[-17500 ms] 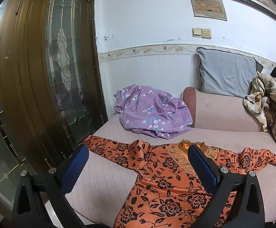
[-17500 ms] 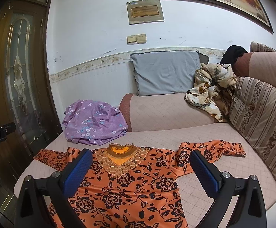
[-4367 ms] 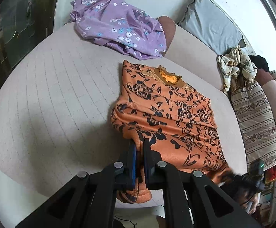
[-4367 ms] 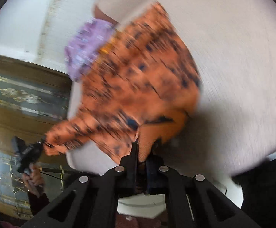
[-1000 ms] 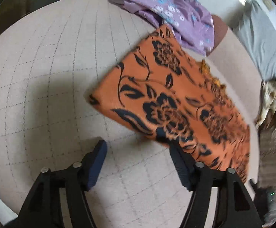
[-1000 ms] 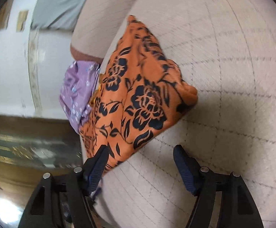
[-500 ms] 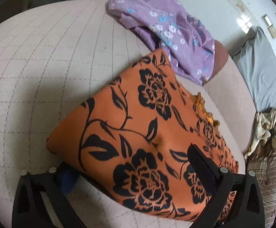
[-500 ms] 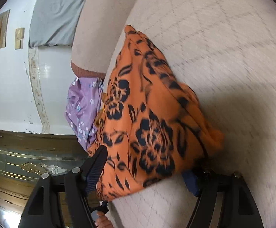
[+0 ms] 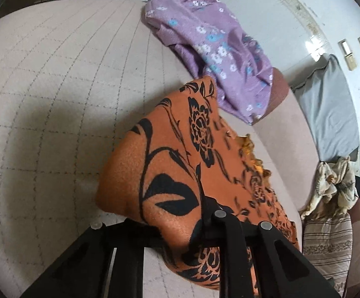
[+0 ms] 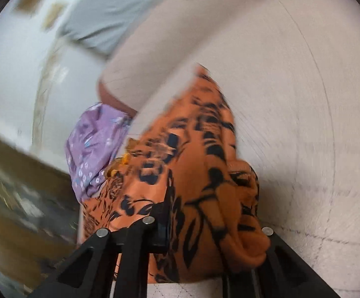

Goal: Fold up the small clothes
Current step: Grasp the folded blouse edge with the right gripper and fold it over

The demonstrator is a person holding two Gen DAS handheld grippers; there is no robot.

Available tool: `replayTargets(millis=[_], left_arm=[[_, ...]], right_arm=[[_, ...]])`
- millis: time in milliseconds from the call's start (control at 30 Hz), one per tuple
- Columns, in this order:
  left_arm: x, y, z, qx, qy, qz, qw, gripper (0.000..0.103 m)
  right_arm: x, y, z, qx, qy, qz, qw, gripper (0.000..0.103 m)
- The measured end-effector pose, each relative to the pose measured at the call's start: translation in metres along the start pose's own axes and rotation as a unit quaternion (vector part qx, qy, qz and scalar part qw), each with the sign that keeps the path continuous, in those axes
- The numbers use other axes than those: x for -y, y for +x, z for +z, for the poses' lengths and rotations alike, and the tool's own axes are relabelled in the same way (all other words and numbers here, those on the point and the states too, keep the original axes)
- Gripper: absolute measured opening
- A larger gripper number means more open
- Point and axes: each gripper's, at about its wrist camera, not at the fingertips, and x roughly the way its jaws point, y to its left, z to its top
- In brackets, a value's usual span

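The folded orange garment with black flowers [image 9: 180, 149] lies on the pink quilted sofa seat [image 9: 55, 87]. Its near corner is raised off the seat and bunched between the fingers of my left gripper [image 9: 189, 223], whose jaws are closing on it; the cloth drapes over and hides the left finger. The right wrist view is blurred. There the other near corner of the orange garment [image 10: 192, 149] is gathered in thick folds in my right gripper [image 10: 199, 223], jaws closing on it. The cloth covers its right finger.
A crumpled purple flowered garment [image 9: 212, 39] lies just behind the orange one, against the sofa back. A grey pillow [image 9: 328, 109], a cream patterned cloth [image 9: 333, 186] and a striped cushion [image 9: 328, 245] are at the right. A wooden door [image 10: 18, 186] stands past the seat's left end.
Both grippers stood wide around the garment's near edge half a second ago; now their jaws have come together on it. The edge is lifted, and the right view has rolled.
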Motion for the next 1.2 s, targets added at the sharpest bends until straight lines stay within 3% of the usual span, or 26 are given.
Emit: replayTargets(millis=[267, 433, 533, 633, 733, 800, 900, 933, 967, 1000, 1067, 1200], left_arm=[[0.006, -0.053, -0.020, 0.008, 0.029, -0.015, 0.9994, 0.017], [-0.009, -0.075, -0.039, -0.006, 0.032, 0.001, 0.9995, 0.017], [-0.031, -0.073, -0.041, -0.032, 0.007, 0.026, 0.9991, 0.017], [-0.050, -0.081, -0.033, -0.038, -0.038, 0.018, 0.9984, 0.017], [-0.040, -0.110, -0.031, 0.022, 0.011, 0.058, 0.9980, 0.022], [-0.024, -0.128, -0.035, 0.076, 0.046, 0.084, 0.9925, 0.024], [0.008, -0.155, -0.044, 0.190, 0.120, 0.136, 0.9647, 0.027], [0.019, -0.163, -0.048, 0.226, 0.142, 0.144, 0.9530, 0.036], [0.025, -0.166, -0.051, 0.244, 0.154, 0.141, 0.9470, 0.043], [0.032, -0.165, -0.052, 0.253, 0.168, 0.127, 0.9442, 0.060], [0.050, -0.146, -0.055, 0.226, 0.198, 0.103, 0.9484, 0.063], [0.090, -0.081, -0.073, 0.090, 0.279, 0.045, 0.9551, 0.063]], right_arm=[[-0.021, -0.054, -0.019, 0.046, -0.051, 0.002, 0.998, 0.014], [-0.017, -0.091, -0.028, 0.057, -0.051, 0.005, 0.997, 0.012], [-0.005, -0.091, -0.036, 0.019, -0.030, 0.005, 0.999, 0.012], [0.014, -0.088, -0.039, -0.015, 0.013, -0.047, 0.999, 0.015], [0.018, -0.105, -0.036, 0.009, 0.014, -0.075, 0.997, 0.015], [0.006, -0.118, -0.034, 0.054, -0.020, -0.104, 0.993, 0.015], [-0.017, -0.128, -0.032, 0.104, -0.078, -0.112, 0.985, 0.016], [-0.025, -0.128, -0.032, 0.114, -0.094, -0.110, 0.983, 0.016], [-0.031, -0.128, -0.032, 0.126, -0.108, -0.106, 0.981, 0.016], [-0.038, -0.123, -0.031, 0.130, -0.126, -0.096, 0.979, 0.017], [-0.045, -0.107, -0.024, 0.093, -0.140, -0.063, 0.984, 0.020], [-0.056, -0.049, -0.020, -0.018, -0.142, -0.011, 0.990, 0.020]])
